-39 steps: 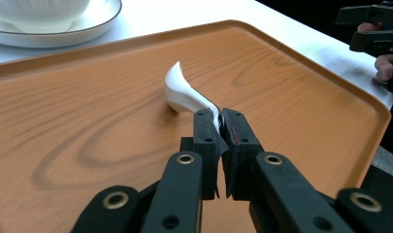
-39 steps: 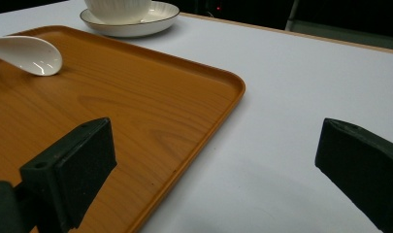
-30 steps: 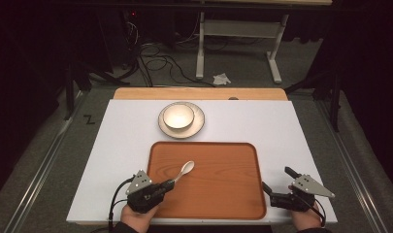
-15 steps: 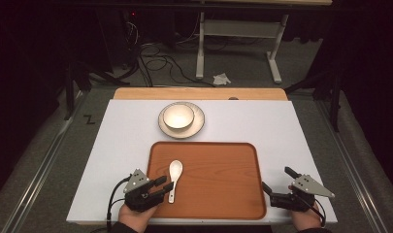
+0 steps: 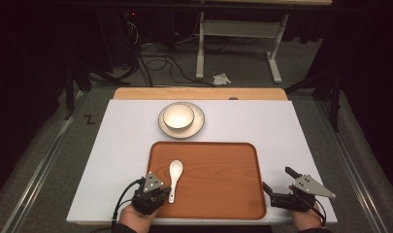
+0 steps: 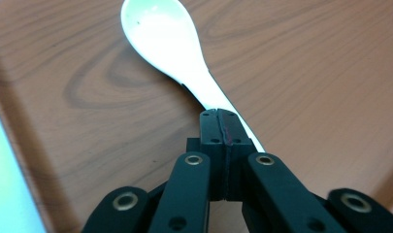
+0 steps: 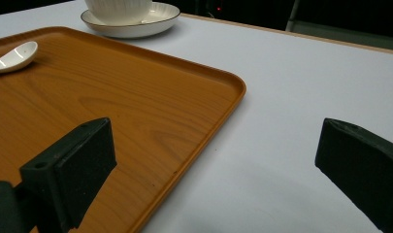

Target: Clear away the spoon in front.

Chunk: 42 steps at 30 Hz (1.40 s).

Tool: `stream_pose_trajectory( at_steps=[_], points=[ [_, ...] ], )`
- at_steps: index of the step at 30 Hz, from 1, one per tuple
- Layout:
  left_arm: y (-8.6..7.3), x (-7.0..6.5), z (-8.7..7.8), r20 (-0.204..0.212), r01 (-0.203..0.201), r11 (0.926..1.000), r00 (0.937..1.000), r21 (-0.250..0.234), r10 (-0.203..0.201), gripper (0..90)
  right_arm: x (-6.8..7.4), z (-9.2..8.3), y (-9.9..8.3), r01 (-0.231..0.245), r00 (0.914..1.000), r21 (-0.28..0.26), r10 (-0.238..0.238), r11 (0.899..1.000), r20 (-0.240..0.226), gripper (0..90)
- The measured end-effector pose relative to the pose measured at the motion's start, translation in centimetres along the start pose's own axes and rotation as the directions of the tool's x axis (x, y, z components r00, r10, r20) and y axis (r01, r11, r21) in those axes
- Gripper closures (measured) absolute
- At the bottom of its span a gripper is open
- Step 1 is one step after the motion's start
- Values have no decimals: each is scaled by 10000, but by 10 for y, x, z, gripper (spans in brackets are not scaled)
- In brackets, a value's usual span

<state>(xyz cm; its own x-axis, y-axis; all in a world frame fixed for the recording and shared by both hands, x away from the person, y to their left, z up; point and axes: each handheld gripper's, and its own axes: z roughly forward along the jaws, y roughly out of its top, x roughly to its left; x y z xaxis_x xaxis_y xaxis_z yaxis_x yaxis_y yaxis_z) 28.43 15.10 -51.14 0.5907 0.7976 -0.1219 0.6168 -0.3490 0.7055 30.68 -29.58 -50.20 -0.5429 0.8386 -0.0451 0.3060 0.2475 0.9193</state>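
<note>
A spoon (image 5: 174,178) is placed left on the tray (image 5: 218,179); above, a bowl (image 5: 178,116) is set on a saucer (image 5: 198,121).

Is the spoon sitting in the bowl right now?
No, the spoon lies flat on the tray, while the bowl stands apart on its plate beyond the tray.

Spoon (image 6: 184,58) handle end hidden behind the fingers (image 6: 218,141).

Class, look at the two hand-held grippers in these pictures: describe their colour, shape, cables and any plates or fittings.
Both grippers are black, each with two jaws. The left gripper carries a grey three-cornered plate with small dark holes and trails a black cable. In its own view, flat linkage arms show round metal rivets. The right gripper has a longer grey pointed plate; its jaws end in blocky black pads.
</note>
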Motion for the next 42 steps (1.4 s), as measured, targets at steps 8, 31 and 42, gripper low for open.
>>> stream_pose_trajectory(
  at_steps=[8, 31, 42],
  points=[
    [1, -2, -1, 218, -3, 9996, 9998, -290, 9, 856, 1, 0, 0, -34, 10000, 31, 34, 10000, -1, 16],
    [-12, 77, -57, -915, 1041, 9425, 9860, -3175, -1397, 0, -1, 0, 0, -78, 10000, -4, 78, 10000, -25, 16],
    [-13, 72, -56, -918, 786, 9437, 9893, -3213, -1136, 0, 0, 2, 0, -38, 10000, 49, 38, 10000, 9, 16]
  ],
)
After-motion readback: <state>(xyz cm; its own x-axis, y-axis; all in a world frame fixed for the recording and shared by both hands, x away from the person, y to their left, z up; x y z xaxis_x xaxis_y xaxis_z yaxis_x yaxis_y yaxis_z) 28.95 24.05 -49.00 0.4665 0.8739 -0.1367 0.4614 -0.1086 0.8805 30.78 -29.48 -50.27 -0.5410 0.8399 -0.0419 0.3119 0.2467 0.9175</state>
